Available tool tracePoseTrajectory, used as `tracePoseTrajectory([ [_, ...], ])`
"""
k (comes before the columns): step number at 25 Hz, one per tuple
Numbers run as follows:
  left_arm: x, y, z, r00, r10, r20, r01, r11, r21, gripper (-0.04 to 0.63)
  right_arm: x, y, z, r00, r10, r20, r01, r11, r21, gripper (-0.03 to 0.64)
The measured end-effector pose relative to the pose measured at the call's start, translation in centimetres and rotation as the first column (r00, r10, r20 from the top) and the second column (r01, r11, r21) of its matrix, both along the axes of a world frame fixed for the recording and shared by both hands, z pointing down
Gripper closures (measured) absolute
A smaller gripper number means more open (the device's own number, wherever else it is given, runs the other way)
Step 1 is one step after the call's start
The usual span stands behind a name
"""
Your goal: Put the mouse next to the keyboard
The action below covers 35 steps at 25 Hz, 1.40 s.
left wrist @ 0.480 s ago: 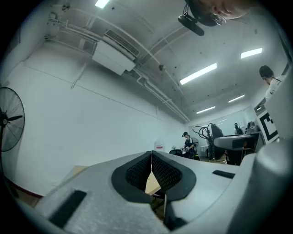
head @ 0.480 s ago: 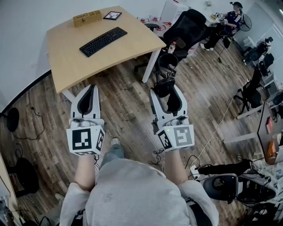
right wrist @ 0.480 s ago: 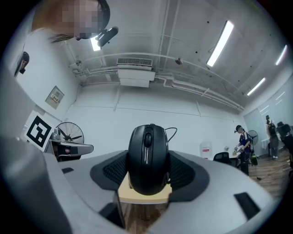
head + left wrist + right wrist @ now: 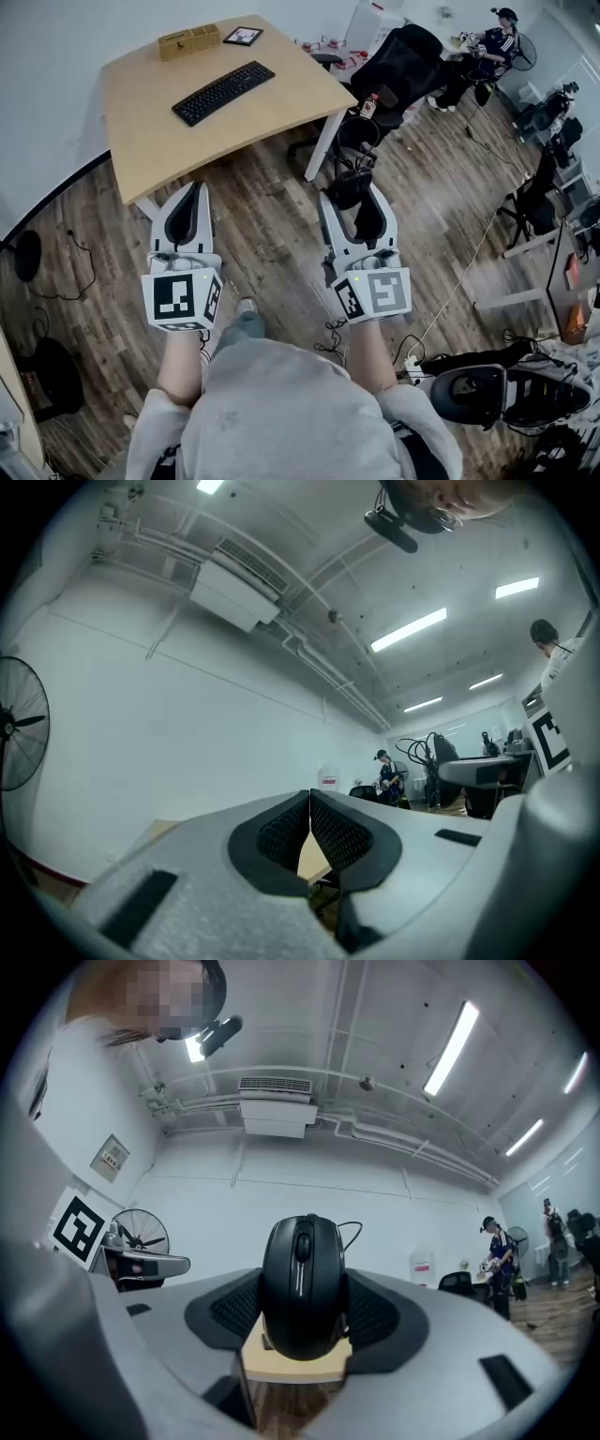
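A black wired mouse [image 4: 302, 1283] sits between the pads of my right gripper [image 4: 302, 1321], which is shut on it. In the head view the mouse [image 4: 349, 186] shows as a dark lump at the tip of the right gripper [image 4: 352, 195], held over the wooden floor short of the table. The black keyboard [image 4: 223, 91] lies slantwise on the light wooden table [image 4: 150, 131] far ahead. My left gripper [image 4: 191, 192] hangs beside the right one, its pads [image 4: 330, 832] pressed together with nothing between them.
A wooden box [image 4: 188, 40] and a small framed picture [image 4: 243, 36] stand at the table's far edge. Black office chairs [image 4: 394, 66] crowd the floor right of the table, with a bottle [image 4: 372, 101] among them. A person [image 4: 487, 42] sits at the back right. Cables lie on the floor.
The head view has shifted very slightly, so the table sits a touch lower and to the right. Both grippers keep their pose and the mouse stays held.
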<state>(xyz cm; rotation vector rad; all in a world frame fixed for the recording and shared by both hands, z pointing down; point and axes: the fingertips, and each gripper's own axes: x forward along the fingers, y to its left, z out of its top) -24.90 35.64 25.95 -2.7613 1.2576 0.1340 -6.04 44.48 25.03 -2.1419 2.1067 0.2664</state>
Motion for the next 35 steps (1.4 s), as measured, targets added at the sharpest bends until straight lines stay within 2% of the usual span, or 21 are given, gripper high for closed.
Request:
tracePoseTrajectory([
  [17,1.8,-11.3,0.0,0.999,0.05,0.003,-0.05,0.999,0.012,0.584,2.5,-10.1,0.5,0.996,0.092,0.021,-0.092,0.996,0.007,0.368],
  [24,1.7,-14.8,0.1,0.997,0.073,0.008,-0.073,0.997,0.016,0.586,2.5,-13.3,0.4,0.993,0.083,0.083,-0.086,0.996,0.028,0.368],
  [35,3.7,-19.5,1.2,0.996,0.093,0.002,-0.093,0.996,-0.012,0.585,4.2,-17.8,0.8,0.992,0.112,0.055,-0.113,0.994,0.005,0.368],
])
